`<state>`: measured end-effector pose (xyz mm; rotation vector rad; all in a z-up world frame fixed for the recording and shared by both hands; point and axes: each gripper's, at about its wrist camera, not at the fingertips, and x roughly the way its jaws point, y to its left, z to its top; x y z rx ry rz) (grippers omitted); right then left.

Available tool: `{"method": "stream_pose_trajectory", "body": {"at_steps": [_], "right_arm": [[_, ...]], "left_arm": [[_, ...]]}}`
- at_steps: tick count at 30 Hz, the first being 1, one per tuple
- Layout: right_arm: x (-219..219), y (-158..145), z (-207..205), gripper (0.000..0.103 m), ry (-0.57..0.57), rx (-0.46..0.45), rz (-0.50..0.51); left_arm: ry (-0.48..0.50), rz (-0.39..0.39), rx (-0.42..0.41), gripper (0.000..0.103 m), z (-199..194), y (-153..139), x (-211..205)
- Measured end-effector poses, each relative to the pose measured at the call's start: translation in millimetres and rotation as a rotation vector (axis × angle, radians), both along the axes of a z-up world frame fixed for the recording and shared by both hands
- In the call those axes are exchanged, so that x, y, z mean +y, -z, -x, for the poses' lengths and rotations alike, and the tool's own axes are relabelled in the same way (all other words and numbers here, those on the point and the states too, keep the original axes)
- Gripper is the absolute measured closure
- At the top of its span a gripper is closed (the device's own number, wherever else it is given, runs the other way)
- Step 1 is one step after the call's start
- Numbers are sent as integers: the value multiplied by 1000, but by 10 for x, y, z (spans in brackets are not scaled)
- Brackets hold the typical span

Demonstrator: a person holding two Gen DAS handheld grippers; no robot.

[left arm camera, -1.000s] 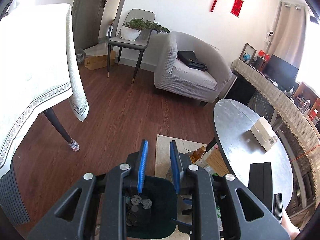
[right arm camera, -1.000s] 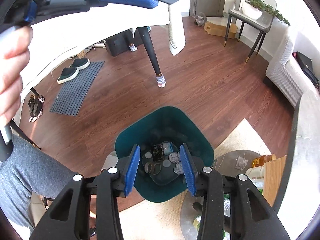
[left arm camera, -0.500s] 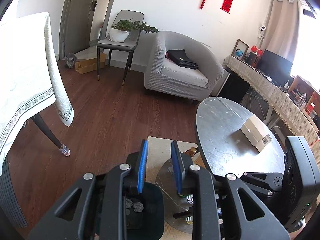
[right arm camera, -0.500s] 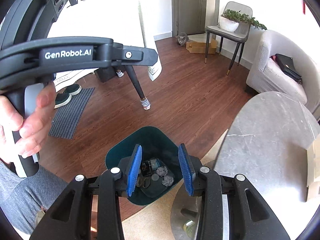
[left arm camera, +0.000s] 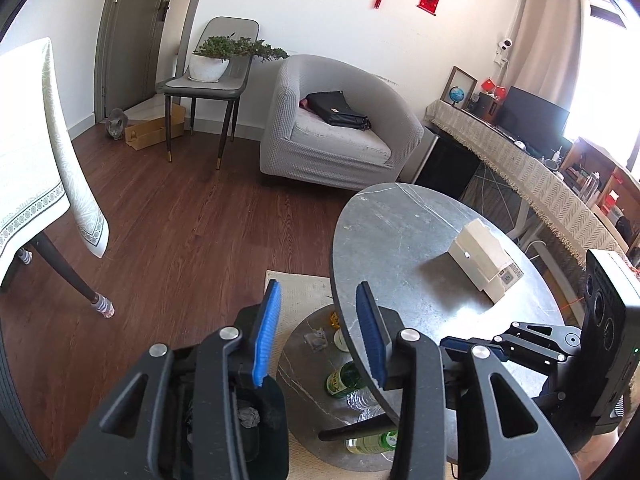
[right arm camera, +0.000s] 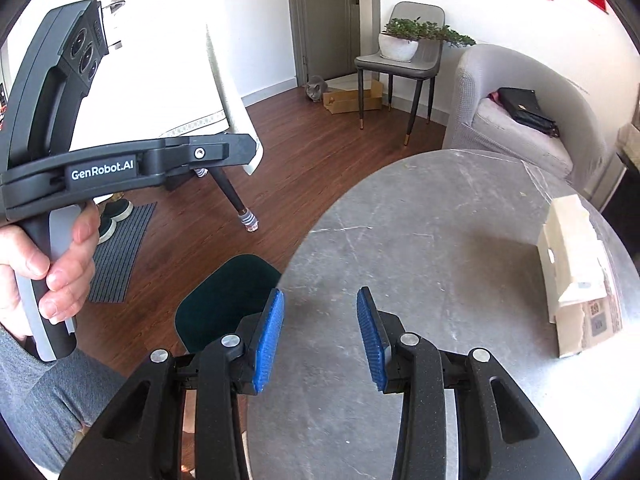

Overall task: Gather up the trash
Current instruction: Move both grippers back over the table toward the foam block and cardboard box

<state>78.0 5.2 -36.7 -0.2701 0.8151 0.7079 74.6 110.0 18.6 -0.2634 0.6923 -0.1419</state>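
Observation:
My left gripper (left arm camera: 318, 292) hangs over the near edge of the round grey table (left arm camera: 400, 248); its jaws are opening with nothing between them. Below it stands a dark teal bin (left arm camera: 276, 400) holding crumpled paper (left arm camera: 248, 417). On the table's low shelf lie a green bottle (left arm camera: 340, 380), clear bottles and a paper wad (left arm camera: 316, 338). My right gripper (right arm camera: 320, 292) is open and empty over the grey table (right arm camera: 420, 240), with the teal bin (right arm camera: 224, 300) to its left on the floor. A torn white cardboard box (right arm camera: 576, 280) stands on the tabletop at the right.
A cloth-covered dining table (left arm camera: 32, 160) with a socked leg (left arm camera: 102, 306) stands left. A grey armchair (left arm camera: 336, 128) with a black bag, a chair with a potted plant (left arm camera: 212, 64) and a cat (left arm camera: 116, 122) are beyond. A hand (right arm camera: 48, 264) holds the left device. Doormat (right arm camera: 120, 248) lies left.
Both grippers have moved away from above the bin toward the round table. The left jaws have widened. The right gripper has risen and now looks down on the tabletop.

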Motion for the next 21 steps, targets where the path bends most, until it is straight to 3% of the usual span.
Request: {"method": "stream_pose_trajectory", "body": {"at_steps": [13,21], "right_arm": [[-890,-54,-190,65,184,-13,-41],[-1456,-111,-232,64,292,-22,-117]], "left_arm": [[106,36,21,49,-222,37,-646],[177,107,26,41,-420,-14,-1168]]}}
